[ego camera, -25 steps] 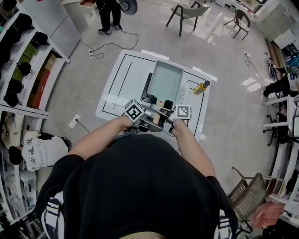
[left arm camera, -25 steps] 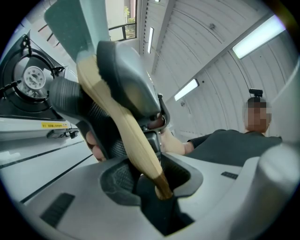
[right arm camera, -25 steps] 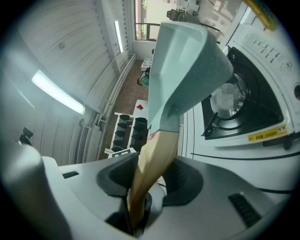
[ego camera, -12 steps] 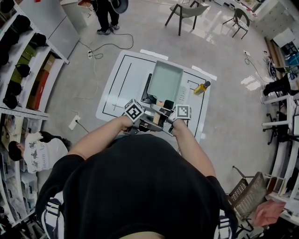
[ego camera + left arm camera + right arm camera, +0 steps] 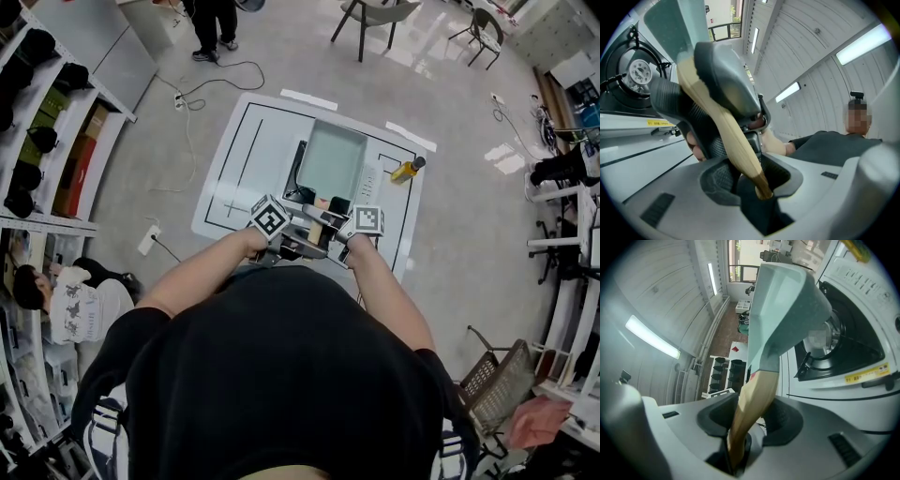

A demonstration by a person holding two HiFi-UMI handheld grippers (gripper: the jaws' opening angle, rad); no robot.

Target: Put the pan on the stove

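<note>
Findings at the table (image 5: 246, 150), white with black lines:

State of left gripper (image 5: 752, 177): closed on the wooden handle (image 5: 723, 123) near its butt end, pads pressed to both sides.

State of right gripper (image 5: 751, 423): likewise clamped on the same handle, with the wood running down between the pads into the throat. Seen from the left gripper view, sits further along the handle, nearer the pan body.

Position of pan (image 5: 331, 159): rectangular, grey-green, over the stove (image 5: 369, 184), handle pointing back toward the person. Covers most of the stove top in the head view. Leaves the burner (image 5: 637, 75) and its black supports showing beside the pan's edge in both gripper views. Cannot confirm whether the base touches those supports.

Also on the table: a yellow bottle (image 5: 405, 171) with a dark cap, just beside the stove's right side and apart from it.

Surroundings: shelving (image 5: 47, 131) at left, a chair (image 5: 373, 17) and a standing person (image 5: 211, 28) beyond the table, and a cable (image 5: 211, 84) trailing across the floor.
</note>
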